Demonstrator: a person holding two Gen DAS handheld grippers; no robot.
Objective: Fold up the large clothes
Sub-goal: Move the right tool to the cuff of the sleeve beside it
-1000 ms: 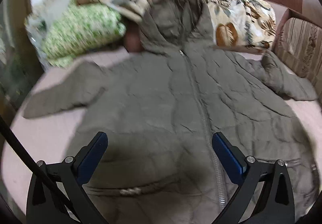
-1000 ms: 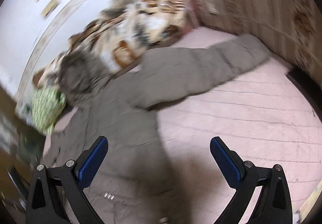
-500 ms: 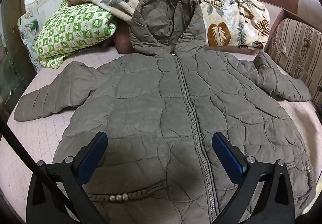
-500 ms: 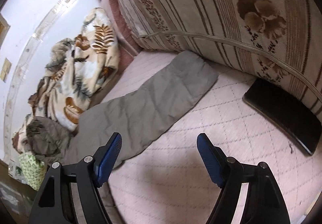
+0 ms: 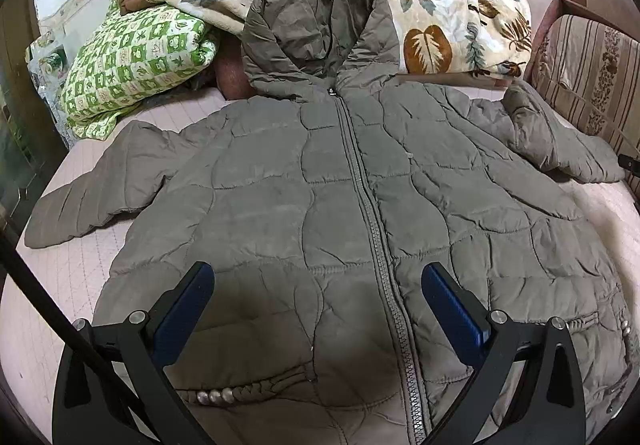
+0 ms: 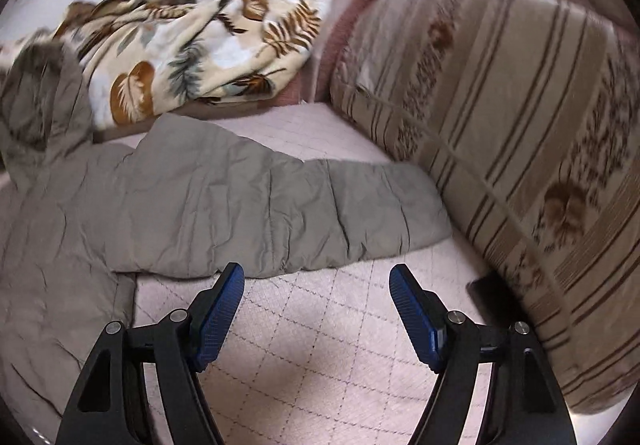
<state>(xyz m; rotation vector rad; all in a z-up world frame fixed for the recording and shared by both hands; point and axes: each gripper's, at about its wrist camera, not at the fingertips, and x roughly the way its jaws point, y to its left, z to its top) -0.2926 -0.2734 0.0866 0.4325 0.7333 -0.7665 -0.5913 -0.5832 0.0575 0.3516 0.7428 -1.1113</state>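
A large olive-grey quilted hooded jacket [image 5: 320, 205] lies flat, front up and zipped, on a pink quilted bed [image 5: 60, 285], sleeves spread to both sides. My left gripper [image 5: 318, 285] is open and empty, hovering over the jacket's lower front near the zipper. In the right wrist view the jacket's right sleeve [image 6: 280, 201] stretches across the bed toward the striped cushion. My right gripper [image 6: 316, 285] is open and empty, just in front of the sleeve's lower edge, above bare bed [image 6: 320, 365].
A leaf-print blanket [image 5: 440, 25] and a green checked pillow [image 5: 132, 61] are piled behind the hood. A striped sofa cushion [image 6: 500, 125] bounds the right side. A dark flat object [image 6: 492, 293] lies at its base. A black rod [image 5: 36, 285] crosses the left.
My right gripper has swung to face the right sleeve squarely and narrowed its opening somewhat. My left gripper's view has held nearly still over the jacket front.
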